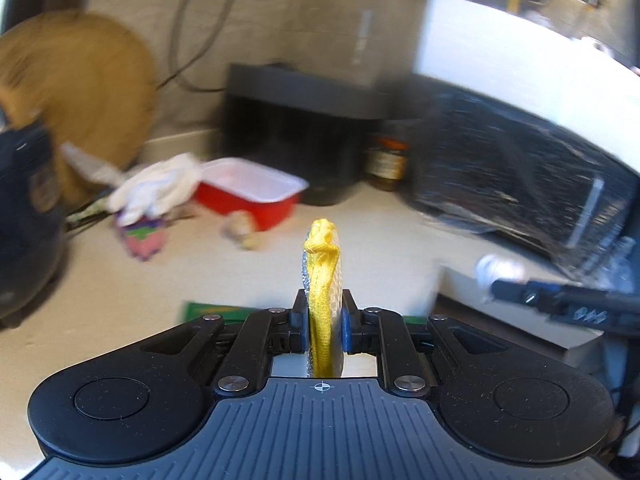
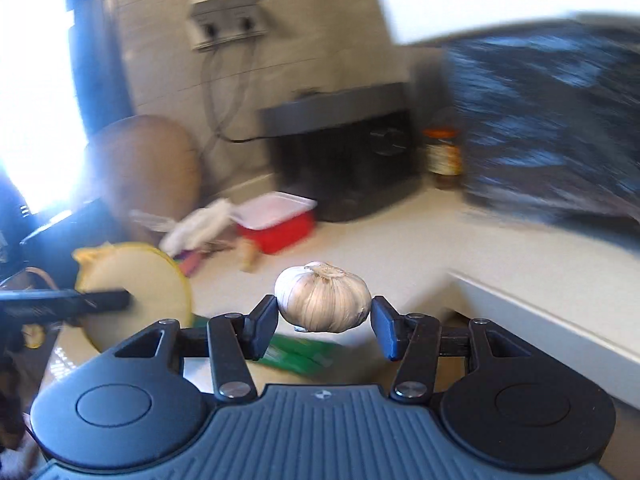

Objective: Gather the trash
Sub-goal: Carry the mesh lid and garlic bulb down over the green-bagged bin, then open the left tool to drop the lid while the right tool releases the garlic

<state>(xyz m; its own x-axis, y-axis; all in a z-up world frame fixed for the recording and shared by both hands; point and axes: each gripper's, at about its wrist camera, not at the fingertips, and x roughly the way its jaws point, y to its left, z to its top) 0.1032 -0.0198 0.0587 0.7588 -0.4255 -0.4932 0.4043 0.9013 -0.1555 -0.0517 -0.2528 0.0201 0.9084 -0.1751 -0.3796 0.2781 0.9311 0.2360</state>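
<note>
My left gripper [image 1: 324, 322] is shut edge-on on a round yellow scrub pad [image 1: 322, 276] with a silver side, held above the counter. The same pad [image 2: 136, 292] shows face-on in the right wrist view, clamped by the left gripper's finger [image 2: 100, 302]. My right gripper [image 2: 325, 312] is shut on a garlic bulb [image 2: 322, 298], held in the air. In the left wrist view the right gripper [image 1: 496, 280] shows at the right with the white bulb [image 1: 498, 268] at its tip. A black trash bag [image 1: 520, 184] [image 2: 552, 128] hangs at the right.
On the beige counter [image 1: 380, 232] lie a red tub with white lid [image 1: 248, 192], crumpled white paper [image 1: 156, 188], a colourful wrapper [image 1: 144, 240], a small brownish scrap [image 1: 240, 232] and a green packet [image 2: 300, 354]. A black appliance [image 1: 296, 128], a jar [image 1: 386, 160] and a round wooden board [image 1: 76, 92] stand behind.
</note>
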